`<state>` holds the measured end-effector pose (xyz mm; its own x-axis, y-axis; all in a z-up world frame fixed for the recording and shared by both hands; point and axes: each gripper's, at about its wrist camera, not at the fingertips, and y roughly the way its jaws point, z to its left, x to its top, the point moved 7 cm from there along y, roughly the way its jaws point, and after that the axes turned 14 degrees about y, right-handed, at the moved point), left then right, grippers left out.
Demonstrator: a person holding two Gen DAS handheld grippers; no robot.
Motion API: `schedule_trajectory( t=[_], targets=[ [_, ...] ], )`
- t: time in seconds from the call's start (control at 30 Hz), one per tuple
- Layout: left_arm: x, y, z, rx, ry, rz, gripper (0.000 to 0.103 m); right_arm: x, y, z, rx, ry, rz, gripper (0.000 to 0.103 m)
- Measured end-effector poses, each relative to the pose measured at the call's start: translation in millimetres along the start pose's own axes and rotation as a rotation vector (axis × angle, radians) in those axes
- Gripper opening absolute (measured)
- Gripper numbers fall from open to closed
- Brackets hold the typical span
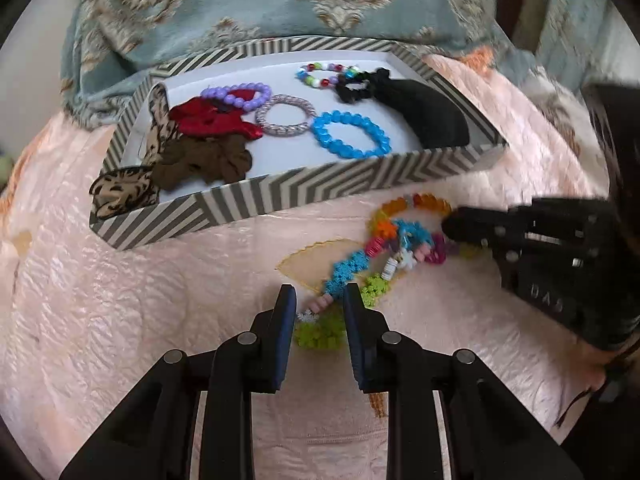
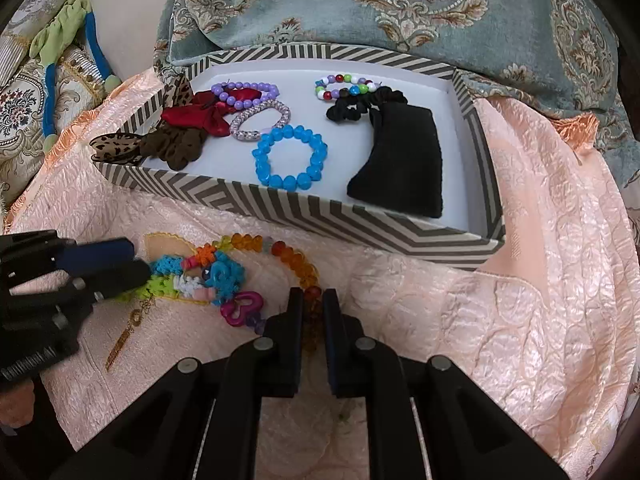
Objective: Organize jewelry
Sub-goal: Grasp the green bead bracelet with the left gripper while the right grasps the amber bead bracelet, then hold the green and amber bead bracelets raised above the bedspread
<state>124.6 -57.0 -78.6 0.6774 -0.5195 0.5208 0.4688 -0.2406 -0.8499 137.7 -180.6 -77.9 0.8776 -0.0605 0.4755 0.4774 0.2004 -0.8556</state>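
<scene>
Pink quilted bedspread (image 2: 500,320) lies under everything I am working on, so nothing rests on a firm base; the striped tray (image 1: 280,196) is my landmark.

Nearest to me, on the near side of the tray, my left gripper (image 1: 319,300) is part open, its fingers straddling the green and blue flower-bead strand (image 1: 344,272) without clamping it, as far as I can tell. My right gripper (image 2: 312,304) sits on the same near side, its jaws narrowed around the amber bead bracelet (image 2: 288,252); whether the pads actually press the beads I cannot tell, since the beads between them are dim.

The risk, as I judge it, is the tangle: the amber bracelet, the flower strand and the pink heart charm (image 2: 242,308) lie heaped and touching just in front of the tray. If I lift either piece while the other gripper pins its end, the elastic may stretch or snap, or the whole clump may come up and drop short of the tray. The soft quilt could also bunch between my fingers.

Both grippers are held low and nearly flat to the bed, coming at the heap from opposite sides.

Farther on, inside the tray, the blue bead bracelet (image 2: 290,160) lies near its front wall, the black pouch (image 2: 404,160) to its right, scrunchies at the left end. Behind the tray lies a teal patterned cushion (image 2: 400,8).
</scene>
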Motion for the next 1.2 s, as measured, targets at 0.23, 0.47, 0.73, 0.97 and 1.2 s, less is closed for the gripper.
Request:
schedule_trajectory(
  t=[0.23,0.47,0.73,0.97,1.2],
  targets=[
    [-3,4,-11,-0.064,0.019,0.018,0.008,0,0,1,-0.003,-0.004,-0.001,0.009],
    [2,11,-13,-0.022,0.028,0.017,0.008,-1,0,2,-0.003,-0.037,-0.003,0.009],
    [-3,-11,9,0.026,-0.051,-0.024,0.000,-6,-22,-11,0.027,0.010,-0.002,0.008],
    [-1,-29,26,0.022,-0.137,-0.086,0.000,-15,-55,-15,0.086,0.048,-0.059,0.009],
    [1,-35,34,0.032,-0.171,-0.106,0.000,-14,-53,-12,0.083,0.065,-0.071,0.009]
  ],
)
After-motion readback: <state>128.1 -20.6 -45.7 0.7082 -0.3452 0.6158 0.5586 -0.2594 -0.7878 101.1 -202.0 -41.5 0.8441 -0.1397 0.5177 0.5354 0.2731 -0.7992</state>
